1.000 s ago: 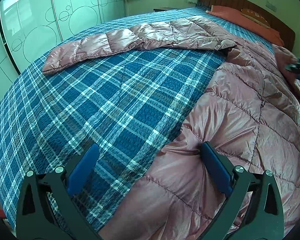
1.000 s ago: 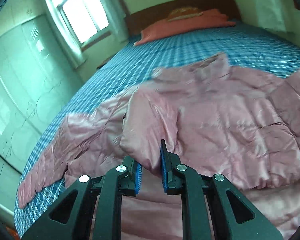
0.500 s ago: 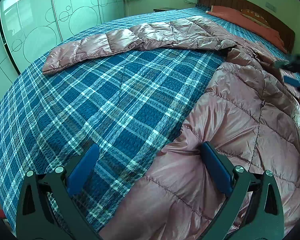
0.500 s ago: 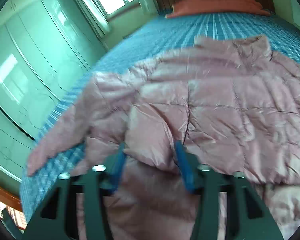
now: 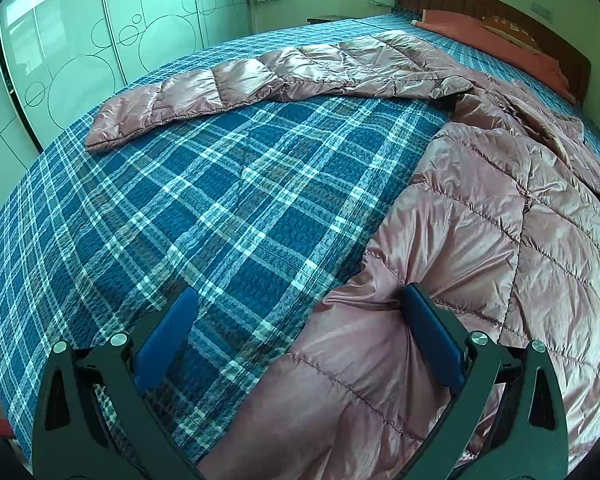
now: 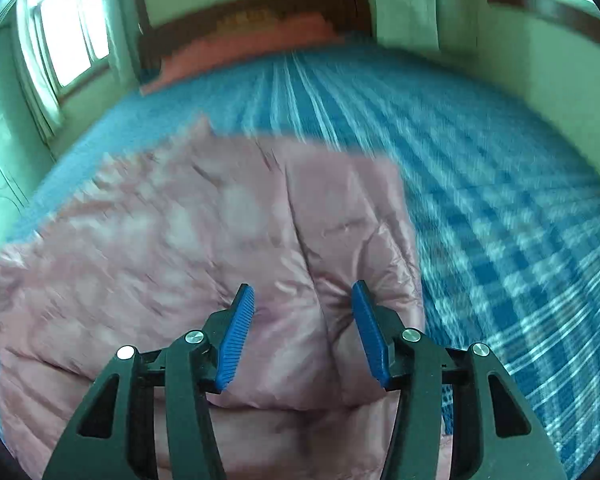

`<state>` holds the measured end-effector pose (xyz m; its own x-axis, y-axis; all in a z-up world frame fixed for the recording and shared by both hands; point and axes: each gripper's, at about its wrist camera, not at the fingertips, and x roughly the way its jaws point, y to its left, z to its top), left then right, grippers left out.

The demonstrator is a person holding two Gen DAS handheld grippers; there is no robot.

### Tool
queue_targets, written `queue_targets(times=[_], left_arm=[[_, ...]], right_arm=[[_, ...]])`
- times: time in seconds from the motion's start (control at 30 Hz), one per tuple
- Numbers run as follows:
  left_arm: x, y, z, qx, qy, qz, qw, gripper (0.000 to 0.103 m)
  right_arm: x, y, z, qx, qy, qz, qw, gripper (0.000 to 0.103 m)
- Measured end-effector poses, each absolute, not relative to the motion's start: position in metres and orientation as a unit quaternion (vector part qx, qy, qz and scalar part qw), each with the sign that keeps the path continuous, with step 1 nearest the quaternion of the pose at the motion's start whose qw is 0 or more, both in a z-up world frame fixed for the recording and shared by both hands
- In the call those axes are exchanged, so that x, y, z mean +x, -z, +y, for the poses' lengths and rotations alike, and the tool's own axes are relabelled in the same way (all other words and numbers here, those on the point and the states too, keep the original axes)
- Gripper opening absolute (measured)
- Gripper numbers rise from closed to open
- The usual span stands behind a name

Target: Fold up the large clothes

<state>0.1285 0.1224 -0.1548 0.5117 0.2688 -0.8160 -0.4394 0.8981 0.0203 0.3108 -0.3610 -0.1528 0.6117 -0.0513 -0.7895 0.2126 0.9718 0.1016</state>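
Observation:
A pink quilted puffer jacket (image 5: 480, 240) lies on a bed with a blue plaid bedspread (image 5: 220, 208). One sleeve (image 5: 228, 92) stretches out to the far left. My left gripper (image 5: 300, 292) stands wide open low over the jacket's near hem, its right finger (image 5: 432, 336) touching the fabric and its left finger over bare bedspread. In the blurred right wrist view, my right gripper (image 6: 303, 286) hovers over the jacket (image 6: 180, 232) near its right edge. Its jaws are closing, the pads stand apart and press on nothing, and only the flat jacket lies beneath the gap.
Red pillows (image 5: 500, 44) lie along a dark wooden headboard (image 5: 480, 0) at the far end. Pale green wardrobe doors (image 5: 60, 60) stand left of the bed. Bare plaid bedspread (image 6: 500, 200) spreads right of the jacket. A window (image 6: 72, 40) is in the far wall.
The right gripper opened, let go of the jacket fold it pinched, and swept right across the jacket. It left the left wrist view's right edge. The left gripper stayed still.

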Motion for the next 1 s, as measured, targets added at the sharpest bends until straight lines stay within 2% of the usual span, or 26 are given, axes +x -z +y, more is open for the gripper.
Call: queue_targets(times=[0.1,0.27,0.4,0.47,0.63,0.77,0.93,1.0], left_arm=[[0.128,0.154,0.122,-0.096,-0.204,0.449,0.865,0.101],[0.129,0.155,0.122,-0.095,-0.205,0.449,0.865,0.101],[0.128,0.155,0.121,-0.096,-0.204,0.448,0.865,0.101],[0.128,0.155,0.121,-0.096,-0.205,0.448,0.865,0.101],[0.128,0.156,0.121,-0.095,-0.205,0.448,0.865,0.101],[0.128,0.156,0.120,-0.095,-0.205,0.448,0.865,0.101],[0.127,0.155,0.119,-0.094,-0.205,0.447,0.866,0.101],[0.128,0.156,0.120,-0.095,-0.205,0.447,0.866,0.101]], right_arm=[[0.315,0.141,-0.351,0.064,0.068,0.437,0.895,0.051],[0.334,0.119,-0.357,0.082,0.094,0.390,0.912,0.051],[0.367,0.157,-0.366,0.085,0.099,0.446,0.886,0.054],[0.368,0.147,-0.362,0.072,0.106,0.442,0.888,0.053],[0.339,0.129,-0.346,0.101,0.073,0.408,0.904,0.054],[0.342,0.157,-0.325,0.050,0.071,0.425,0.901,0.060],[0.323,0.139,-0.321,0.088,0.062,0.417,0.903,0.060],[0.317,0.145,-0.315,0.075,0.063,0.417,0.904,0.063]])
